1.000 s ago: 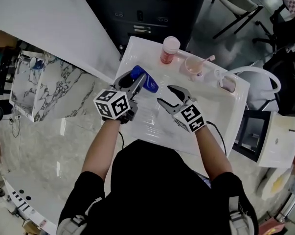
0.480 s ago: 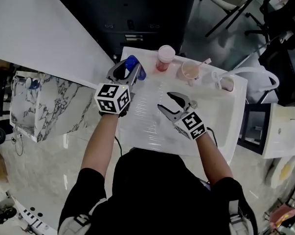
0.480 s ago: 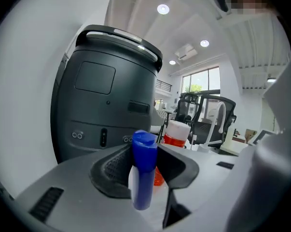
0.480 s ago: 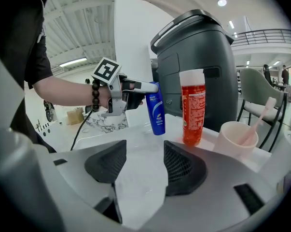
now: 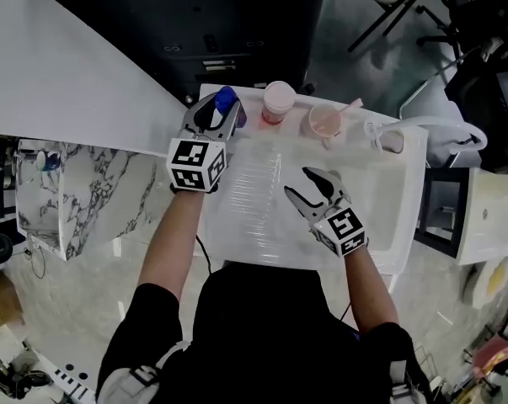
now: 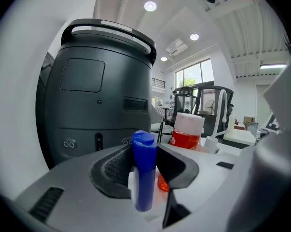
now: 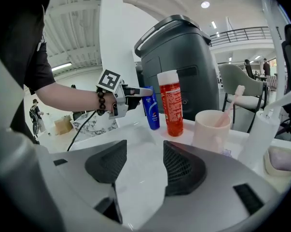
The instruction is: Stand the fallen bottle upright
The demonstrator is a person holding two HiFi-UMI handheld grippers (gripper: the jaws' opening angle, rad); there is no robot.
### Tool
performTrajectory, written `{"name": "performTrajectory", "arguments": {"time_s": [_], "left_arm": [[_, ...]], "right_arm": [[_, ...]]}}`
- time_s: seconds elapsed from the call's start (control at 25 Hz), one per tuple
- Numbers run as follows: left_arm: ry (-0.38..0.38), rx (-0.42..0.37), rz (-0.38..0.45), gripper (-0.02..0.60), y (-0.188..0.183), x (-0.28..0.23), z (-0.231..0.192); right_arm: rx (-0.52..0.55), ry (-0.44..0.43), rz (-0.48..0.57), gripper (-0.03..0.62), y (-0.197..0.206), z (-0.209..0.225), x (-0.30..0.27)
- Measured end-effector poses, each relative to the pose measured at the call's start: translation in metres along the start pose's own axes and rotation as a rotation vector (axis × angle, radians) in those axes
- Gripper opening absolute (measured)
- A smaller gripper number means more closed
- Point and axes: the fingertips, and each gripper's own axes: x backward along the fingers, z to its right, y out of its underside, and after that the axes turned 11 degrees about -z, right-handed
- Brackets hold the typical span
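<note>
We note marble-patterned floor (image 5: pixel 93 192) at the left. The white bench (image 5: pixel 262 217) sits centrally, with a dark grey bin (image 6: pixel 97 95) behind it and office chairs (image 7: pixel 242 83) further right in a bright, high-ceilinged room.

At the bench's rear left corner, the left gripper (image 5: pixel 216 112) is clamped on the blue bottle (image 5: pixel 227 99). The bottle stands upright with its base on the bench. Just to its right stands a red bottle (image 5: pixel 278 99) with a white cap, then a pink cup (image 5: pixel 325 122) holding a toothbrush (image 5: pixel 352 105). The right gripper (image 5: pixel 308 185) hangs over the bare middle-right of the bench with its jaws wide and only bench surface between them.

Compared with one second ago:
- The blue bottle was slanted in the left gripper, nearer the bench's centre. It is now vertical at the rear corner, close to the red bottle.
- The right gripper's jaws have just been closing slightly, with nothing between them.
- The right gripper has drawn back toward the person.
</note>
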Motion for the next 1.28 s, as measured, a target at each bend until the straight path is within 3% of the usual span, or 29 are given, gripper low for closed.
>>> {"name": "performTrajectory", "arguments": {"time_s": [0.56,0.76,0.8,0.92,1.28], "left_arm": [[-0.016,-0.098,0.038,0.161,-0.007,-0.014,0.010],[-0.021,-0.092,0.023,0.165,-0.001,-0.016,0.012],[-0.018,-0.096,0.016,0.177,0.001,-0.017,0.013],[0.001,-0.092,0.001,0.289,0.005,-0.019,0.016],[0.004,-0.065,0.005,0.319,0.005,-0.011,0.013]], "right_arm": [[-0.051,-0.015,0.011,0.252,0.004,0.015,0.003],[-0.041,-0.030,-0.017,0.252,0.011,0.014,-0.002],[-0.039,-0.030,-0.021,0.252,0.012,0.014,-0.002],[-0.037,-0.032,-0.008,0.252,0.006,0.014,-0.001],[-0.027,-0.015,0.005,0.252,0.000,0.017,-0.001]]}}
